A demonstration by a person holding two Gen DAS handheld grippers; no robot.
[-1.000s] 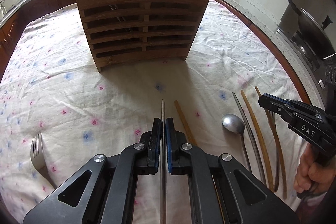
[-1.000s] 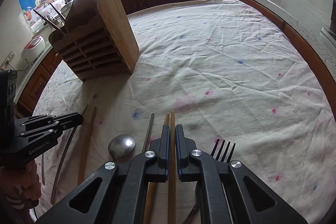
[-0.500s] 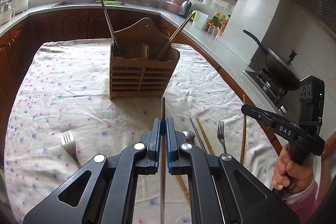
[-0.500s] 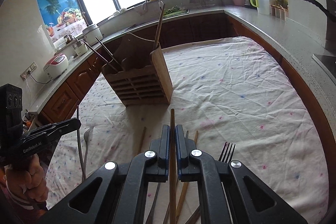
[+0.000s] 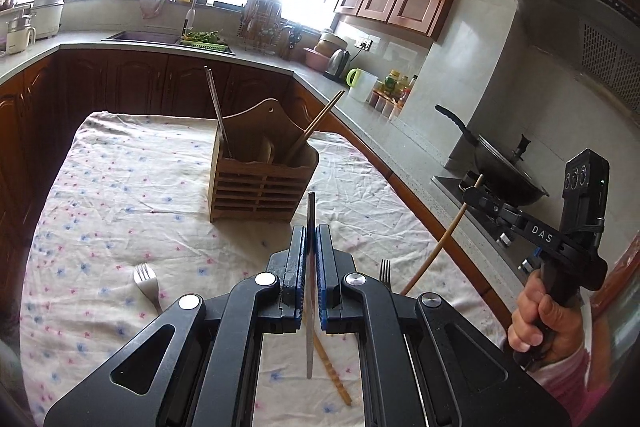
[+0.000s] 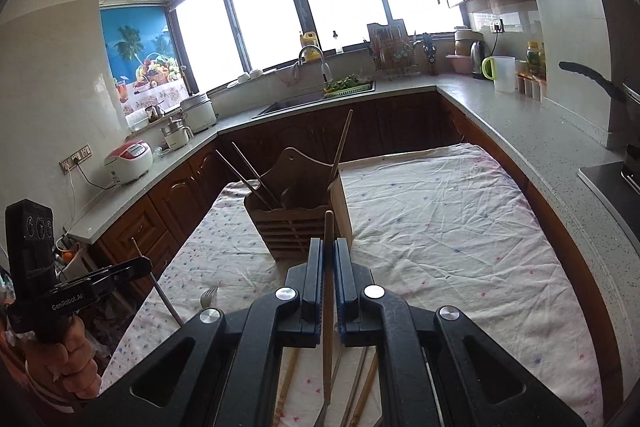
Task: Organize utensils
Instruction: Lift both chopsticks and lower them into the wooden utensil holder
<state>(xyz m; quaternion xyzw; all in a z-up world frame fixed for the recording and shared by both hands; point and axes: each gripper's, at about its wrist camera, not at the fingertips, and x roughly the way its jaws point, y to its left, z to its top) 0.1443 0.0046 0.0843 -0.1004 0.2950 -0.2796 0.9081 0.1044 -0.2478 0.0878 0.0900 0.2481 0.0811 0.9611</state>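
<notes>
You've got a big table under a flowery cloth (image 5: 120,195) filling the middle of both views, with dark cabinets along its far and left edges and the grey countertop (image 5: 384,155) running right down its right edge, so that side is tight. Lots of bare cloth on the right half of the right wrist view (image 6: 460,219), and more on the left of the left wrist view.

The wooden utensil holder (image 5: 262,187) stands upright at centre frame, straight ahead of both grippers and a bit above their tips in the picture. A metal chopstick and a wooden one already lean out of its top.

Your left gripper (image 5: 311,251) is clamped tight on a metal chopstick (image 5: 310,211), which pokes forward past the tips toward the holder's lower right corner. Your right gripper (image 6: 329,267) is pinched just as tight on a wooden chopstick (image 6: 328,227), its tip overlapping the holder's front in the picture.

Smaller stuff on the cloth: a fork (image 5: 146,281) at lower left of the left wrist view, another fork (image 5: 385,269) just right of the left gripper's fingers, and a loose wooden chopstick (image 5: 332,367) lying under that gripper.
</notes>
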